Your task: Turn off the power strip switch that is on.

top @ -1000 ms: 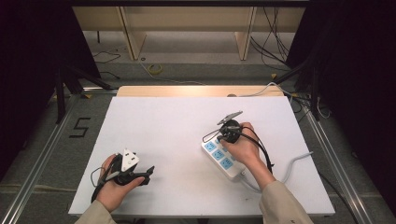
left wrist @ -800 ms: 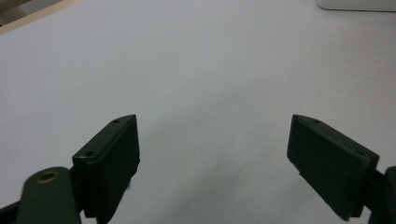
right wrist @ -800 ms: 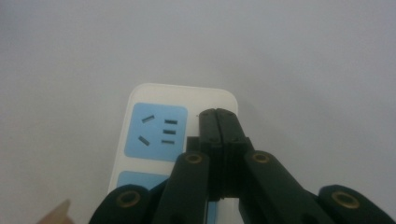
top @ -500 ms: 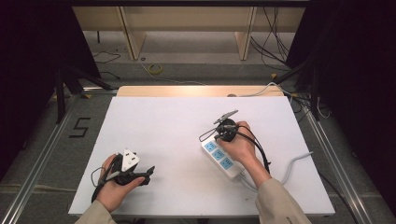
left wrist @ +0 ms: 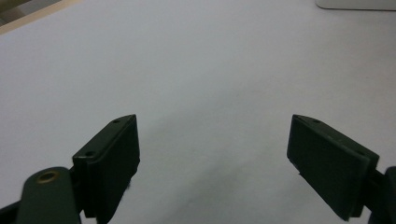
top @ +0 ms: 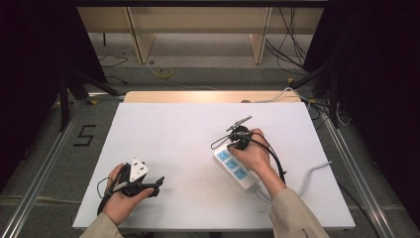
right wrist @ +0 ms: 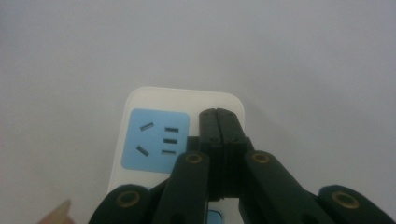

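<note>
- Power strip [top: 236, 169] is the thing in hand, yet the list starts with its bearer: the white table [top: 183, 134], the largest thing in the high view, spreads from the near edge to a pale wooden strip at the far side, with grey floor and dark cables around it.
- Lying on the right half of that table, the white strip runs slantwise from its far-left end to its near-right end, and its blue socket faces look upward. A pale cable [top: 312, 174] leaves the near-right end and curves off to the right.
- In the right gripper view, the strip's rounded far end [right wrist: 182, 100] and one blue socket face [right wrist: 156, 139] sit just below the black jaws.
- The right hand [top: 257, 153] rests over the far end of the strip and carries the right gripper [top: 238, 136]. Its jaws are pressed flat together with nothing between them, their tips over the strip's white edge just right of the blue face; whether the tips touch the plastic is hard to tell from this angle.
- The left hand [top: 121, 196] sits near the near-left corner of the table, well apart from the strip, and carries the left gripper [top: 153, 184].
- In the left gripper view, its jaws stand wide apart over bare white tabletop, gripping nothing, and a corner of the strip [left wrist: 357, 3] peeks in at the far right.
</note>
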Demonstrator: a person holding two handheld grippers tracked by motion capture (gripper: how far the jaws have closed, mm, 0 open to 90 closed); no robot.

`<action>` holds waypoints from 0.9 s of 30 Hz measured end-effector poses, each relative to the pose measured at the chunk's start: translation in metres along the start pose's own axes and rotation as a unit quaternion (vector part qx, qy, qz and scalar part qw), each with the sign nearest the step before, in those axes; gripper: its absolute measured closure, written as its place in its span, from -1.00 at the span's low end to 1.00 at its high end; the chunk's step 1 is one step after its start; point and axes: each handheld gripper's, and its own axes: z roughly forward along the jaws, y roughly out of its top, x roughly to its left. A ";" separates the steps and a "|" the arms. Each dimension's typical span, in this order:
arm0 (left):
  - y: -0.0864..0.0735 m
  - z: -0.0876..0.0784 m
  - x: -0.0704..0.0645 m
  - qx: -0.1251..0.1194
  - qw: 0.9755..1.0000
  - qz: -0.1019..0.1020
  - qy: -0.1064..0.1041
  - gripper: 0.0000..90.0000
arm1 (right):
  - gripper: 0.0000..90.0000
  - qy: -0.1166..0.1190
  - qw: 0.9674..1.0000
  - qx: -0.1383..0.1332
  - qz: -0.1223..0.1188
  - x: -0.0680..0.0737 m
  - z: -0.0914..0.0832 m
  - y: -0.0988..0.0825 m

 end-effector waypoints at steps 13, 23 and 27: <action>0.000 0.000 -0.001 0.000 1.000 0.001 0.000 -0.63 | 1.00 -0.003 1.000 0.007 0.007 0.001 0.001 0.002; 0.000 0.000 -0.001 0.000 1.000 0.001 -0.001 -0.63 | 1.00 -0.004 1.000 0.014 0.006 0.001 0.001 0.004; 0.000 0.000 -0.001 0.000 1.000 0.001 -0.001 -0.63 | 1.00 -0.003 1.000 0.019 0.007 0.001 0.001 0.005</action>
